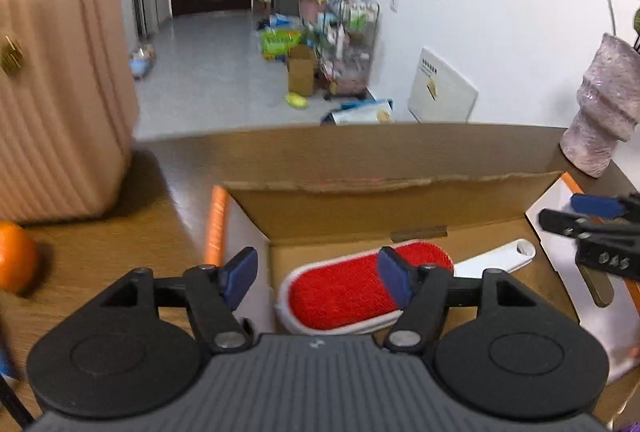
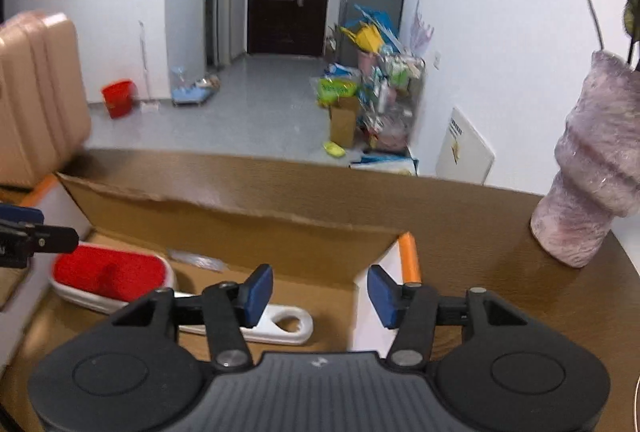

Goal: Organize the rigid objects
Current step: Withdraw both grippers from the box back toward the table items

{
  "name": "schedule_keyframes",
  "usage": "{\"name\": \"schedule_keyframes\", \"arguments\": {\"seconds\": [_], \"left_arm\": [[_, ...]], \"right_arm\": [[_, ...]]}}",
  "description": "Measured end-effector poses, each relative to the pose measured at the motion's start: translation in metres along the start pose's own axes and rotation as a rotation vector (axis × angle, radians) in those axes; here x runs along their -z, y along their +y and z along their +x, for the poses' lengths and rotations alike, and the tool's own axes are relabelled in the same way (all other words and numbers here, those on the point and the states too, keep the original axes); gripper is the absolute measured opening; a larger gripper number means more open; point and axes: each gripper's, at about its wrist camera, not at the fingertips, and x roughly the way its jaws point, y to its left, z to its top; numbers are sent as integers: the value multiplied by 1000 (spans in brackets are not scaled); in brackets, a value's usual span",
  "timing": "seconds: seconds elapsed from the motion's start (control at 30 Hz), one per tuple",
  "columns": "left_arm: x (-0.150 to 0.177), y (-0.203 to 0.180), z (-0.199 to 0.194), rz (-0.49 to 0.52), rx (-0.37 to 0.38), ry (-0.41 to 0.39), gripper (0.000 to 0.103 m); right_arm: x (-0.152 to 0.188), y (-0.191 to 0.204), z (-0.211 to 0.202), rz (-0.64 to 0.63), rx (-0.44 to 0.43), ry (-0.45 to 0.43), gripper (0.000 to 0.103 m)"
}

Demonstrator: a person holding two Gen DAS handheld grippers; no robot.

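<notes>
An open cardboard box [image 1: 360,200] [image 2: 224,204] with orange-edged flaps stands on the brown table. Inside it lies a red-faced brush with a white rim [image 1: 344,292] [image 2: 108,278], and beside that a white plastic opener [image 1: 496,258] [image 2: 280,324]. My left gripper [image 1: 318,278] hovers open over the box's left end, the brush below and between its blue pads, nothing gripped. My right gripper [image 2: 320,290] stands open over the box's right wall, empty, above the opener. Each gripper shows at the edge of the other's view [image 1: 592,220] [image 2: 24,232].
A pink ribbed suitcase [image 1: 56,88] [image 2: 36,92] stands at the left on the table. A mauve vase [image 1: 604,112] [image 2: 592,168] with a dried flower is at the right. An orange object [image 1: 16,256] lies at the far left. Beyond the table edge is floor with clutter.
</notes>
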Motion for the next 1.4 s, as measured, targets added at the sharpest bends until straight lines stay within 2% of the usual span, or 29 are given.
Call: {"name": "schedule_keyframes", "arguments": {"seconds": [0.03,0.1,0.17,0.23,0.3,0.37,0.47,0.53,0.6,0.7,0.8,0.9,1.03,1.1,1.17,1.23,1.3,1.4], "left_arm": [[-5,1,-12,16,-8,-14,78],[-12,2,-48,38,-20,-54,85],[-18,1,-90,68,-34,-102,86],[-18,0,-133,87,-67,-148,89],[-10,-3,-178,98,-101,-204,93],[7,-10,-221,102,-134,-276,97],[45,-22,-275,111,-150,-380,103],[79,-29,-304,109,-134,-415,103],[115,-33,-329,91,-152,-450,103],[171,-39,-360,58,-177,-554,103],[222,-43,-381,20,-186,-615,103],[275,-53,-399,-4,-172,-627,103],[329,-70,-416,70,-174,-629,103],[354,-78,-420,55,-178,-595,103],[373,-81,-424,77,-147,-575,103],[389,-78,-426,102,-127,-544,103],[388,-78,-422,100,-134,-494,103],[389,-74,-417,63,-139,-484,103]], "right_arm": [[-2,-5,-14,4,1,-13,52],[-12,-10,-49,-5,-24,-48,54],[-15,-13,-94,-36,-39,-78,67],[-14,-16,-136,-50,-42,-116,71],[-3,-22,-183,-36,-58,-168,72],[13,-30,-222,-3,-79,-226,80],[50,-32,-275,23,-48,-332,82],[79,-28,-311,34,-33,-401,84],[111,-24,-342,68,-35,-474,91],[158,-20,-381,94,-39,-560,97],[206,-11,-409,114,-26,-604,100],[258,-1,-431,116,-46,-619,101],[314,20,-448,100,-108,-567,102],[346,29,-460,78,-120,-540,103],[373,37,-466,69,-122,-513,103],[387,36,-466,40,-152,-451,103],[391,32,-464,12,-149,-412,103],[387,23,-456,83,-150,-396,103]]}}
